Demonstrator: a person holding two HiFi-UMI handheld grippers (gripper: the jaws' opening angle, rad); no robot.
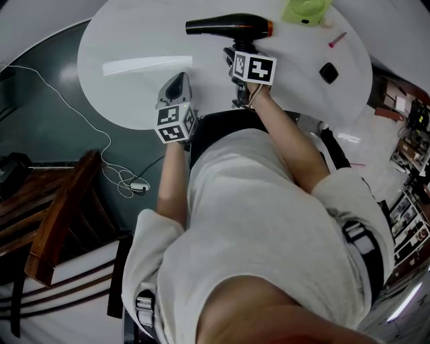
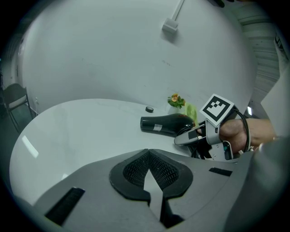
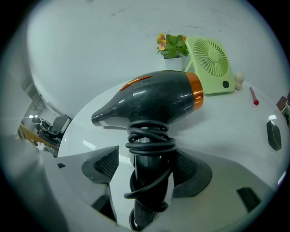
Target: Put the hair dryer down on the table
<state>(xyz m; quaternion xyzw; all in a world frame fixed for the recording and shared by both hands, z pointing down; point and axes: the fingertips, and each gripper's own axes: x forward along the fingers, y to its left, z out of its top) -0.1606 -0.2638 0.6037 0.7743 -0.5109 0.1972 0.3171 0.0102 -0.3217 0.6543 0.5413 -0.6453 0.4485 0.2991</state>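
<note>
Now right claw (image 3: 146,166) gapes loosely around hair dryer (image 3: 154,102) handle; left claw (image 2: 149,174) closed, empty.

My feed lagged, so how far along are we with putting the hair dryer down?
Done: the hair dryer lies on the white table. In hand: the right gripper has its jaws open around the cord-wrapped handle. Remaining: draw that gripper clear. The left gripper is shut, empty.

Hair dryer (image 1: 228,27) on table (image 1: 134,47), handle between right gripper (image 3: 145,168) jaws; fan (image 1: 306,10) behind, plant (image 3: 172,45) beside fan.
</note>
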